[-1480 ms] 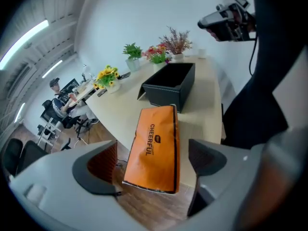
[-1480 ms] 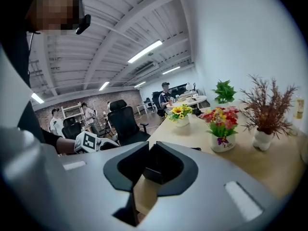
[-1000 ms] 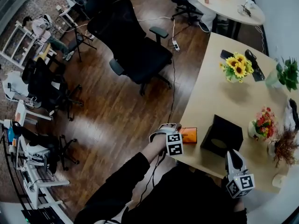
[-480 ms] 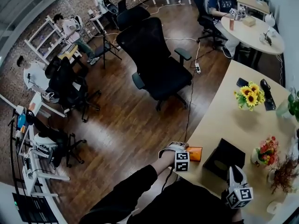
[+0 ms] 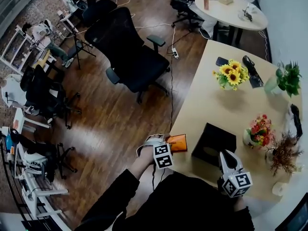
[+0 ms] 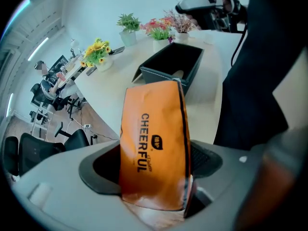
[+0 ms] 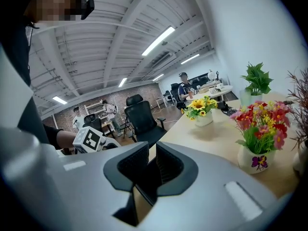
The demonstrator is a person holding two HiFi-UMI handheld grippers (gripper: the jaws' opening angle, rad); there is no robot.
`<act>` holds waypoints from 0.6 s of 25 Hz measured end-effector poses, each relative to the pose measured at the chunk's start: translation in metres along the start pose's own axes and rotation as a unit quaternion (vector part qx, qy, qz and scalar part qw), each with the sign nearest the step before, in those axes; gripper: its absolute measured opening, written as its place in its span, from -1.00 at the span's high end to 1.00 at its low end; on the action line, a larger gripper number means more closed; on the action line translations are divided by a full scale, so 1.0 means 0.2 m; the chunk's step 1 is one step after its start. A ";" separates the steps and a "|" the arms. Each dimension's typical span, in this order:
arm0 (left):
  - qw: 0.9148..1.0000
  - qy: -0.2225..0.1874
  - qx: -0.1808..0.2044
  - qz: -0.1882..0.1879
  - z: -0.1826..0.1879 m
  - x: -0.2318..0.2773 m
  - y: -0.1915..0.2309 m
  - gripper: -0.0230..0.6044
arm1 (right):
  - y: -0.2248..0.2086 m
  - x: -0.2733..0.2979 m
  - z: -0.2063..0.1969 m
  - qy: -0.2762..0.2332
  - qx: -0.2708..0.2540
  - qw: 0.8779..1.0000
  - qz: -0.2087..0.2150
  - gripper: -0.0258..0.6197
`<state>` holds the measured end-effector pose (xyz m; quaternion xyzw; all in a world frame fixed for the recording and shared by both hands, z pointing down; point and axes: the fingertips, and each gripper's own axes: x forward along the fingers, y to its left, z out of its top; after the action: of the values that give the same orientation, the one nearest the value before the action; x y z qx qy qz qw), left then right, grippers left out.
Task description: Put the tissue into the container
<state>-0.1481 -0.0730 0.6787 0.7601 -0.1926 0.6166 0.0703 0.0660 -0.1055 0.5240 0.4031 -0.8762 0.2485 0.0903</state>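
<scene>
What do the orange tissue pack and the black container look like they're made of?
Orange tissue pack: thin glossy plastic film, judging by its sheen, creases and printed lettering. Black container: seemingly rigid and matte, with straight thin walls; plastic or coated board, I can't tell which.

my left gripper [image 6: 155, 166]: matt grey moulded plastic, with ribbed black pads
my right gripper [image 7: 150, 163]: same matt grey plastic, black pads finely ribbed
tissue pack [image 6: 154, 129]: orange plastic film, glossy, crinkled at the lower edge
container [image 6: 171, 66]: black, matt, smooth walls; I cannot tell the material
table [image 5: 216, 100]: pale, smooth top with a low sheen
floor [image 5: 110, 119]: dark wood planks, polished, with bright glare patches
vase [image 7: 257, 160]: white, glazed, shiny
</scene>
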 end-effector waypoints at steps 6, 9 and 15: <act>1.000 -0.016 0.005 0.026 0.06 -0.24 0.08 -0.29 | -0.02 -0.02 0.02 -0.014 0.000 1.000 -0.011 0.77; 0.999 -0.036 0.020 0.036 0.18 -0.37 0.10 -0.29 | -0.04 -0.05 0.03 -0.019 0.006 0.999 -0.028 0.77; 0.992 -0.074 0.100 0.033 0.53 -0.45 0.05 -0.29 | -0.13 -0.14 0.03 -0.036 0.024 0.997 -0.070 0.77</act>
<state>-0.0696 -0.1004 0.5669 0.8002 -0.1598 0.5766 -0.0412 0.1051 -0.1045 0.5184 0.4741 -0.8423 0.2476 0.0663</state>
